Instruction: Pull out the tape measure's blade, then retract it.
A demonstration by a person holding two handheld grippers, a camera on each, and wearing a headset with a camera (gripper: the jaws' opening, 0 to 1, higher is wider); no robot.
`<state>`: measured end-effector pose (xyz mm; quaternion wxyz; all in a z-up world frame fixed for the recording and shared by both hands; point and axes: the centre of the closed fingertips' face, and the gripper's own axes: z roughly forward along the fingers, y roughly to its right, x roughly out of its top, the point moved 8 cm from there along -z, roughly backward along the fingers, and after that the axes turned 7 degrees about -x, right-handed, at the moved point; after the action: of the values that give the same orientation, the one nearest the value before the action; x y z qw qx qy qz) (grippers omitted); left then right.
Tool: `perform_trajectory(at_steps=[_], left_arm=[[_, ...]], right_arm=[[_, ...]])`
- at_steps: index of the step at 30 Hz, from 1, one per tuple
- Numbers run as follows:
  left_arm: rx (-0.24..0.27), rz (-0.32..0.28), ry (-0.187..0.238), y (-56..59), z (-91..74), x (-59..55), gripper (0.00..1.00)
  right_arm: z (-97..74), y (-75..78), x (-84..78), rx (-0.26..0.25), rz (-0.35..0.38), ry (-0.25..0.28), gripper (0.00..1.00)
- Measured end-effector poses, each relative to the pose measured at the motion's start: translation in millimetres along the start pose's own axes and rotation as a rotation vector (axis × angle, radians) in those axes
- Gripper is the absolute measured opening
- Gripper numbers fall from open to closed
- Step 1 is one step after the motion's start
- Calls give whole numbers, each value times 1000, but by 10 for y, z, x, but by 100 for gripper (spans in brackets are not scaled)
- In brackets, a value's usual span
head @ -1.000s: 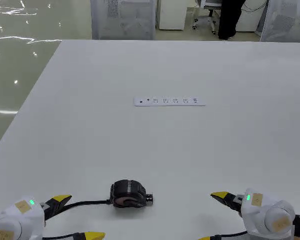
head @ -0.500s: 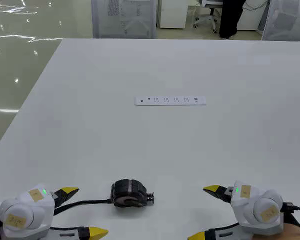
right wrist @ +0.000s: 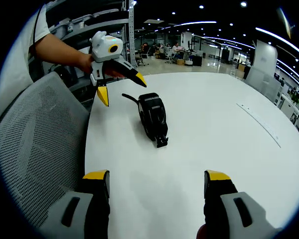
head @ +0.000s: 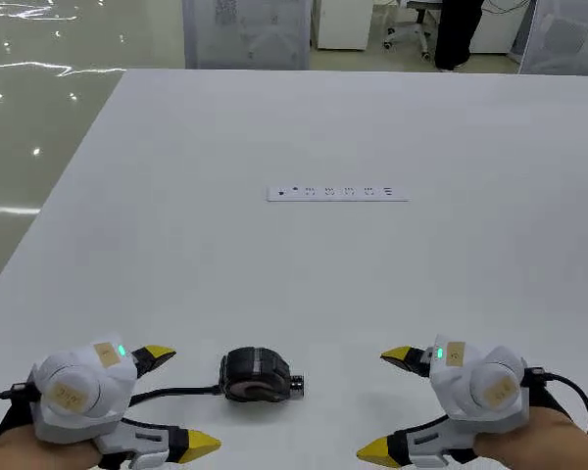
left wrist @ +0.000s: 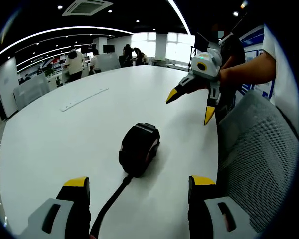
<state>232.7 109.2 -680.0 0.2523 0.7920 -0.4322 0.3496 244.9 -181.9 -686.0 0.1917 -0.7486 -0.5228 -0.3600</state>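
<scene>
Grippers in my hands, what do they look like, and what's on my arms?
The left gripper and right gripper match: rounded white plastic bodies, black jaws with yellow tips, a green light and a tan sticker on each. A thin black cable trails from each. The right gripper view shows a white short sleeve.

Open-plan office, large white worktop (head: 274, 127), power strip (head: 338, 193) on it, wheeled chair (head: 407, 27) beyond it, strip ceiling lights (left wrist: 55, 34)
</scene>
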Motion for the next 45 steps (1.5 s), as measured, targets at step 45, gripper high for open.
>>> perform_trajectory(at_steps=[45], left_arm=[[-170, 184, -238, -205, 685, 153, 56]], right_arm=[[613, 25, 248, 141, -90, -60, 62]])
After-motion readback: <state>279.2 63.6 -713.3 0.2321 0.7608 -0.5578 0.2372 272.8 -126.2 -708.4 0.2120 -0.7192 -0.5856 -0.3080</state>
